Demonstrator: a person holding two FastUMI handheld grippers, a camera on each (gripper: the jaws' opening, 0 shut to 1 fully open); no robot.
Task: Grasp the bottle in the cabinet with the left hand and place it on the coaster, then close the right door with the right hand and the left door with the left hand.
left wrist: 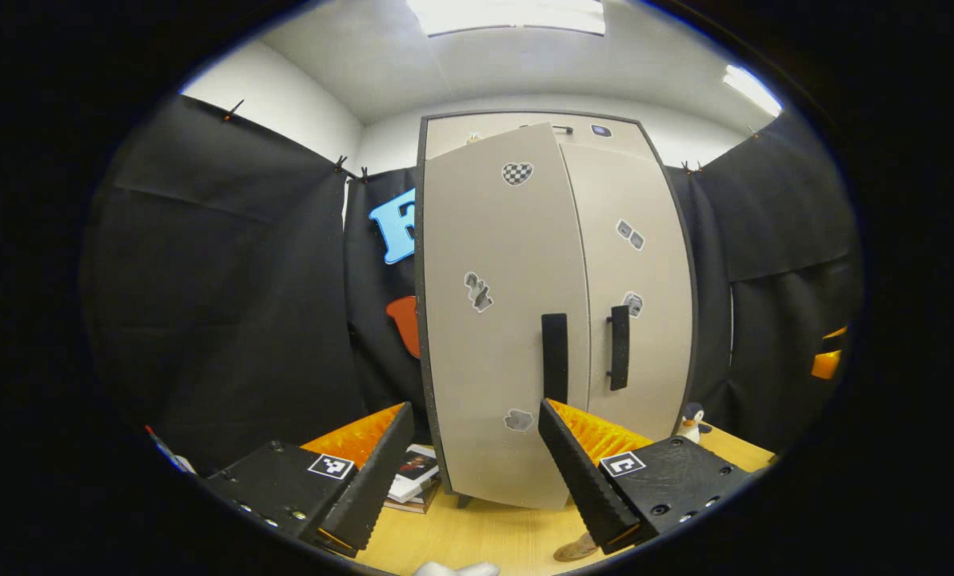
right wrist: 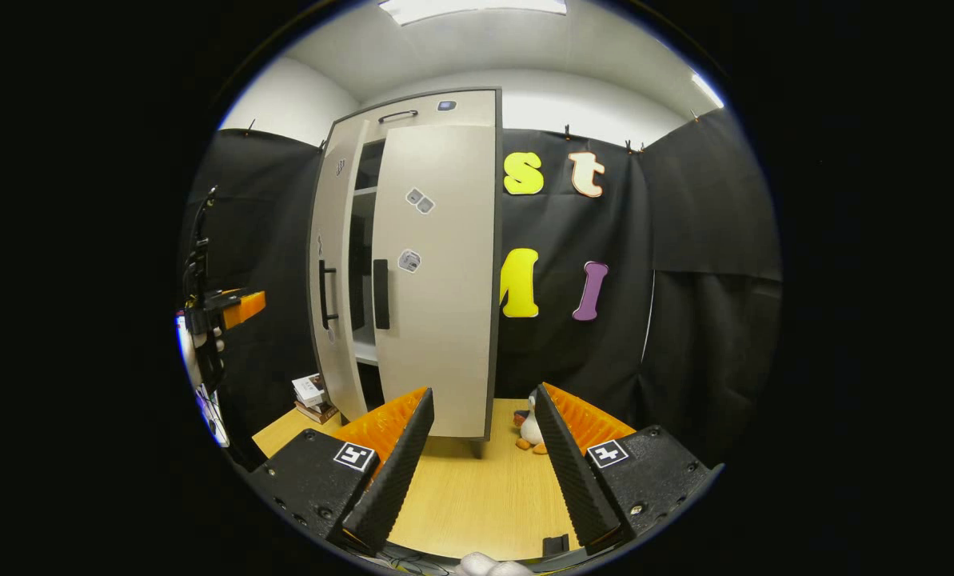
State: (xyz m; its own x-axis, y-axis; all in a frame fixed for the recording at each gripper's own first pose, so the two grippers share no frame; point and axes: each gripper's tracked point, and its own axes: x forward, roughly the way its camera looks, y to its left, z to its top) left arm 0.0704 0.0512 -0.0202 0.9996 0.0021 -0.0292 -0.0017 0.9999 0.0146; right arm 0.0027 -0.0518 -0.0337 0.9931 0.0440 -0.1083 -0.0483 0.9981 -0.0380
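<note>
Cabinet (left wrist: 556, 312) stands on the far side of the wooden tabletop (left wrist: 484, 532), its right door (left wrist: 632, 296) shut and its left door (left wrist: 496, 320) ajar. The left claw (left wrist: 469, 468) hangs apart and empty before the left door's handle (left wrist: 555, 356). The right claw (right wrist: 480, 464) is likewise apart, holding nothing. A stack of books (left wrist: 414, 478) lies left of the cabinet, a toy penguin (right wrist: 531, 428) to its right.

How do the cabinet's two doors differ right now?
The right door sits shut against the cabinet frame, while the left door stands ajar, leaving a dark gap with shelves showing between them. The left door carries more stickers, including a checkered heart; the right door has fewer. Both are beige with a black vertical handle.
</note>
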